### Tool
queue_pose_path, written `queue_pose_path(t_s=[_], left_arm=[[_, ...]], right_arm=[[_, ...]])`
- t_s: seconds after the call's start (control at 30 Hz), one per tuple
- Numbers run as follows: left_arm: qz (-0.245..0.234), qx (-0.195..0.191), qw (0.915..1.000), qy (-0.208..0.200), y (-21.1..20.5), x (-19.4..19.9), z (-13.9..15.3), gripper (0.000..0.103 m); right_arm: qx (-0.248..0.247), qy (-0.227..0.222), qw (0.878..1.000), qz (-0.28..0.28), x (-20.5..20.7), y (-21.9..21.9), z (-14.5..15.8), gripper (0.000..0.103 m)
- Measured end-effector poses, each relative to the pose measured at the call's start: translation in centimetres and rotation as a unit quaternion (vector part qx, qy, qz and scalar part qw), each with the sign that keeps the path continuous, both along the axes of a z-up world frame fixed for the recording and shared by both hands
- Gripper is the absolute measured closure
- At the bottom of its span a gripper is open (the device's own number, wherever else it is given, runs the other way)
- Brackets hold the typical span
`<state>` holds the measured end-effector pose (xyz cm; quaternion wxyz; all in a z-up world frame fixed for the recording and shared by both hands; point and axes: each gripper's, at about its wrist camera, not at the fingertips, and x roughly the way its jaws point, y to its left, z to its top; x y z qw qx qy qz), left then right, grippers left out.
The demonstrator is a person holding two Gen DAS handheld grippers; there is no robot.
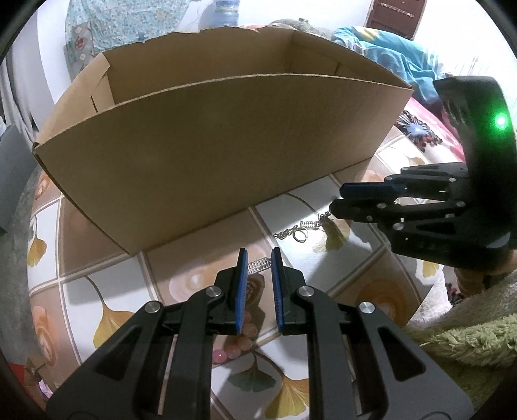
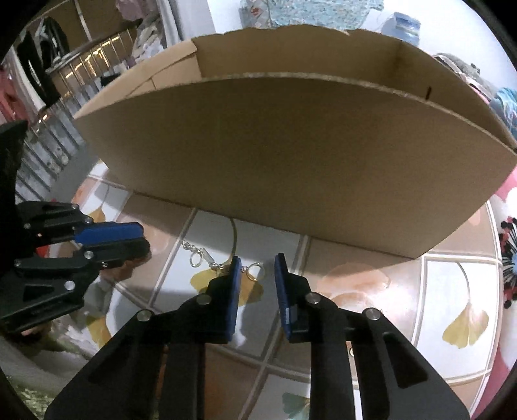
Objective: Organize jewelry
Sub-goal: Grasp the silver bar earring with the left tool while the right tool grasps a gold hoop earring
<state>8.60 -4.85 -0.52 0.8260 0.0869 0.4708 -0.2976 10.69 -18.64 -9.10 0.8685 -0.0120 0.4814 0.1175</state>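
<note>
An open cardboard box stands on the patterned table; it also fills the right wrist view. Silver jewelry lies in front of it: a chain with a ring, a sparkly bar piece between my left fingers, and pink beads under the left gripper. My left gripper is open over the bar piece. My right gripper is open just above a hoop earring, with a chain and ring to its left. Each gripper shows in the other's view, the right one and the left one.
The tabletop has a ginkgo-leaf tile pattern. A green fluffy cloth lies at the right edge. Fabrics and a blue bottle sit behind the box. A metal rack stands at the back left.
</note>
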Motion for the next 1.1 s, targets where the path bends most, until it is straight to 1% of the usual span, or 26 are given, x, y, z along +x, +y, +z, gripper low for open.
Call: queue_pose_path(t_s=[0.13, 0.2, 0.3, 0.37, 0.57, 0.77, 0.83, 0.87, 0.9, 0.97, 1.1], left_arm=[[0.0, 0.0, 1.0, 0.002, 0.1, 0.1, 0.0, 0.089], [-0.001, 0.0, 1.0, 0.002, 0.1, 0.1, 0.0, 0.09], [-0.002, 0.0, 1.0, 0.002, 0.1, 0.1, -0.1, 0.089], [-0.003, 0.001, 1.0, 0.001, 0.1, 0.1, 0.0, 0.09], [-0.001, 0.002, 1.0, -0.003, 0.3, -0.2, 0.2, 0.089], [-0.004, 0.003, 1.0, -0.006, 0.1, -0.8, 0.3, 0.09], [-0.005, 0.003, 1.0, -0.006, 0.1, -0.9, 0.3, 0.089], [-0.005, 0.003, 1.0, -0.006, 0.0, -0.9, 0.3, 0.089], [-0.006, 0.003, 1.0, -0.005, 0.0, -0.9, 0.3, 0.089], [-0.005, 0.004, 1.0, -0.004, 0.1, -0.9, 0.3, 0.089], [-0.003, 0.003, 1.0, -0.003, 0.0, -0.8, 0.2, 0.089]], right_arm=[[-0.006, 0.0, 1.0, 0.007, 0.1, -0.1, -0.1, 0.086], [-0.011, 0.0, 1.0, 0.011, 0.1, -0.1, -0.1, 0.093], [-0.004, 0.003, 1.0, 0.013, 0.1, -0.3, -0.2, 0.093], [0.005, 0.003, 1.0, 0.009, 0.1, -0.6, -0.1, 0.099], [0.017, 0.002, 1.0, -0.001, -0.6, -1.1, 0.3, 0.099], [0.013, -0.005, 1.0, 0.004, -1.4, -1.0, 0.9, 0.098], [0.007, -0.003, 1.0, 0.005, -1.6, -1.0, 0.9, 0.097], [0.001, -0.003, 1.0, 0.006, -1.4, -0.7, 0.9, 0.092], [-0.002, -0.004, 1.0, 0.005, -1.3, -0.7, 0.9, 0.085], [-0.012, -0.009, 1.0, 0.008, -1.2, -0.4, 1.0, 0.078], [-0.029, -0.011, 0.999, 0.021, -0.9, 0.1, 0.6, 0.077]])
